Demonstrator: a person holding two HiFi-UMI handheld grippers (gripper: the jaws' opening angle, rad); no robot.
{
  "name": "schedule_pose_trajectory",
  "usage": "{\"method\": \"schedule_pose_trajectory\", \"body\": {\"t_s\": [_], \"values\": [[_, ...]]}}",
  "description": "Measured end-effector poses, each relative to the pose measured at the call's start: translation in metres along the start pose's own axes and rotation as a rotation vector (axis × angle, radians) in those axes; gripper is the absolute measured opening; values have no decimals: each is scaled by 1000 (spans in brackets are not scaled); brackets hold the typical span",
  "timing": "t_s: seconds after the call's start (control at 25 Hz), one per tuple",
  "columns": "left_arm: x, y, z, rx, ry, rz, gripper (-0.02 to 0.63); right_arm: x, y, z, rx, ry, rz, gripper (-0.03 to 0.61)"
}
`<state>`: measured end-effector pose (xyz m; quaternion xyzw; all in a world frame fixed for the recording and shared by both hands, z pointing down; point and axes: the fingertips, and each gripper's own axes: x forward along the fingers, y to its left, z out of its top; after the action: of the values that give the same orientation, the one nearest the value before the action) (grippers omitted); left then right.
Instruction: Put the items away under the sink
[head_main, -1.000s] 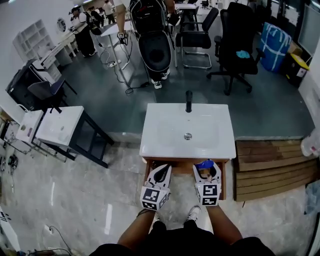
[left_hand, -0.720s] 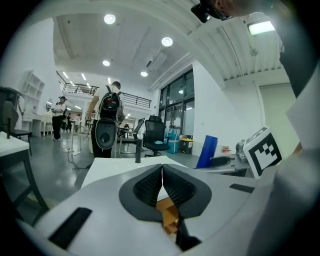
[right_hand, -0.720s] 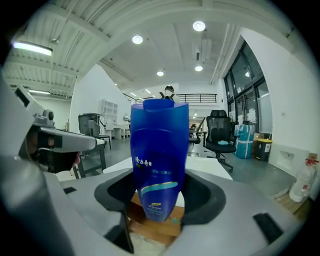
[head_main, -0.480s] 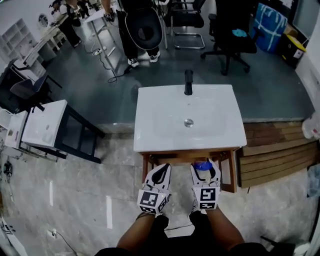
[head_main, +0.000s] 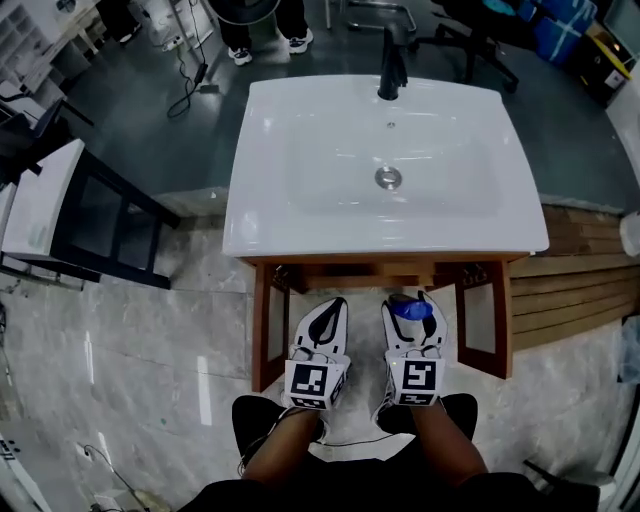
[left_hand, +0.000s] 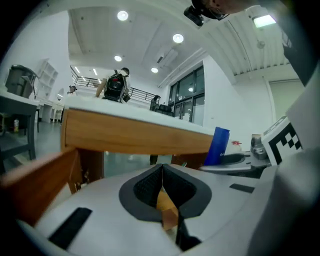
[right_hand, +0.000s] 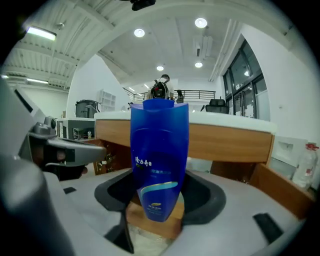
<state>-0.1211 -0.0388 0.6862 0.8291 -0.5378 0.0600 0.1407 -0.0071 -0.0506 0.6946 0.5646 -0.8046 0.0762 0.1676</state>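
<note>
Two grippers, left gripper (head_main: 330, 303) and right gripper (head_main: 411, 300), hover before the open cabinet (head_main: 268, 330) under the sink (head_main: 300, 150) in the head view. Left gripper view: fingers together, empty. Right gripper view: fingers clamped on an upright blue bottle (right_hand: 159, 150). Its top may clip the wooden rail (right_hand: 230, 142) and tilt loose

- A side table (head_main: 40, 205), white top on a black frame, stands to your left on the pale marble floor (head_main: 150, 340).
- Wooden boards (head_main: 585, 290) lie stacked to your right.
- A black cable (head_main: 185, 75) trails ahead of you, near someone's white shoes (head_main: 240, 55).
- A person (left_hand: 116, 86) wearing a backpack stands far off, under round ceiling lights (left_hand: 122, 16).
</note>
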Motion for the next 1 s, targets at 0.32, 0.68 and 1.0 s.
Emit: {"method": "schedule_pose_trajectory", "body": {"t_s": [0.32,0.68,1.0], "values": [[61,37,-124,101,-62,32,21,62,4,-94,-26,-113,-19,279],[84,69,-194,128,-86,16,21,104,-2,-137,34,-145,-99,279],[84,74,-194,69,-114,-5,21,136,14,-112,-4,-181,-44,279]]}}
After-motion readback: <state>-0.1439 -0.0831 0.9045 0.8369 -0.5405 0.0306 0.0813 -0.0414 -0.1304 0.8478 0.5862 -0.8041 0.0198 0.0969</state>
